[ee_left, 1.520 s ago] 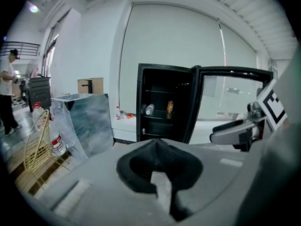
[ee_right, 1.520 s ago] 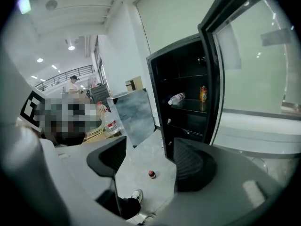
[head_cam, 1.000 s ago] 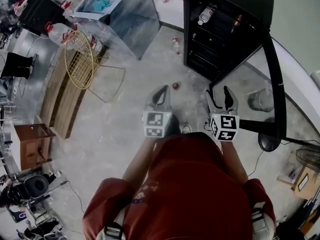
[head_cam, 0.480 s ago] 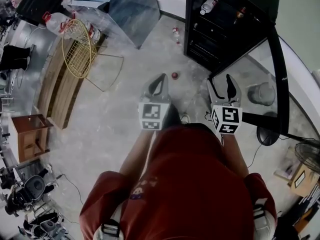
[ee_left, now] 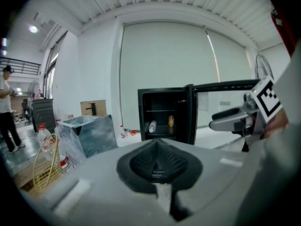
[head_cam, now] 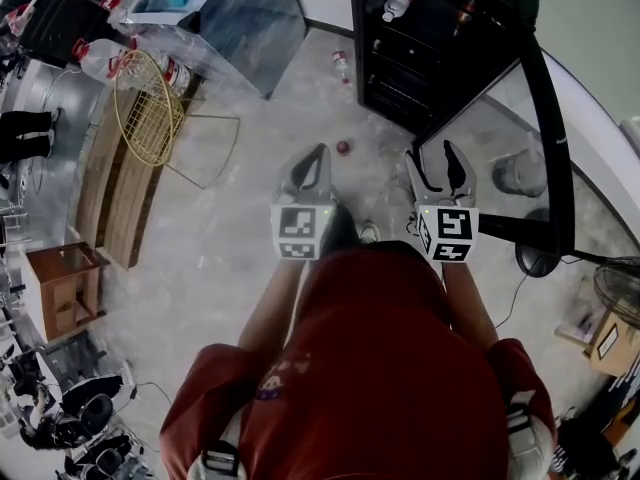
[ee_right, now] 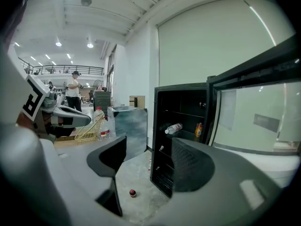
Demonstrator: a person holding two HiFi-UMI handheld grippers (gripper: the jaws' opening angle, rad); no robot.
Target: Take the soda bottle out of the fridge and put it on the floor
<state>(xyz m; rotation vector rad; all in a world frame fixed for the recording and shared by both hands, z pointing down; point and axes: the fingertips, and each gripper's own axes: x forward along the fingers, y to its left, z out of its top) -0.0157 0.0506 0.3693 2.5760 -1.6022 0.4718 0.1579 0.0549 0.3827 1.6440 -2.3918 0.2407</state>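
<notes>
Left gripper (head_cam: pixel 318 154): jaws pressed together, empty. Right gripper (head_cam: pixel 431 154): jaws apart, empty. Soda bottle (ee_right: pixel 199 129) stood on a shelf in the open fridge (ee_right: pixel 157 140).

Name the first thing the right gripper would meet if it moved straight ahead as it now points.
Most likely the tall black open fridge, near its lower shelves; the right gripper, jaws apart, faces it. Depth is unclear.

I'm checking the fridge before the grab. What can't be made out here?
Bottle label: too small in every view.
Fridge bottom shelves: dark in head view; the left tool covers them in its view.
Red thing on the floor: too small to name.
The floor under the torso: hidden by it, head view.
</notes>
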